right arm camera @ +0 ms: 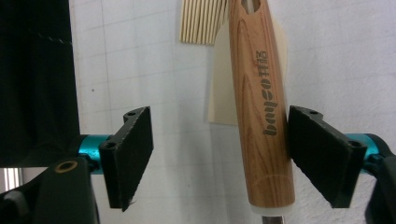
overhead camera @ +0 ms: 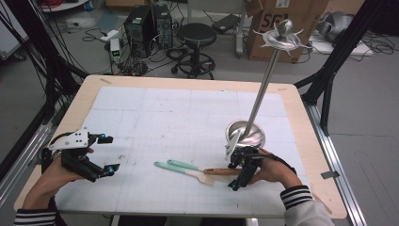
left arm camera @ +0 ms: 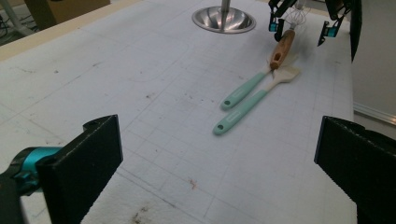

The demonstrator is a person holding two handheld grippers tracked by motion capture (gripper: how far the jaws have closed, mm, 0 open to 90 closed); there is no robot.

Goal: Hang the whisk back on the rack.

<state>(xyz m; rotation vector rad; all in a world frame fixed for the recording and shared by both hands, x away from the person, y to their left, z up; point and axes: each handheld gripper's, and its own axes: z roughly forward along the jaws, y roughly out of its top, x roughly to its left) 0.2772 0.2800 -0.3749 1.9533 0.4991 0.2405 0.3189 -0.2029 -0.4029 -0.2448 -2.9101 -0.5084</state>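
Here, two teal-handled utensils (overhead camera: 179, 165), one wooden handle (right arm camera: 260, 116) between the right hand-held gripper (right arm camera: 219, 149)'s open, unpressing jaws.

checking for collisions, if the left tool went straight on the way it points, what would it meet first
Probably the two mint-handled spatulas, lying side by side on the table mat ahead of the open left tool. Beyond them lie the wooden-handled whisk and the steel bowl. Depth is hard to judge, so it might meet bare mat first.
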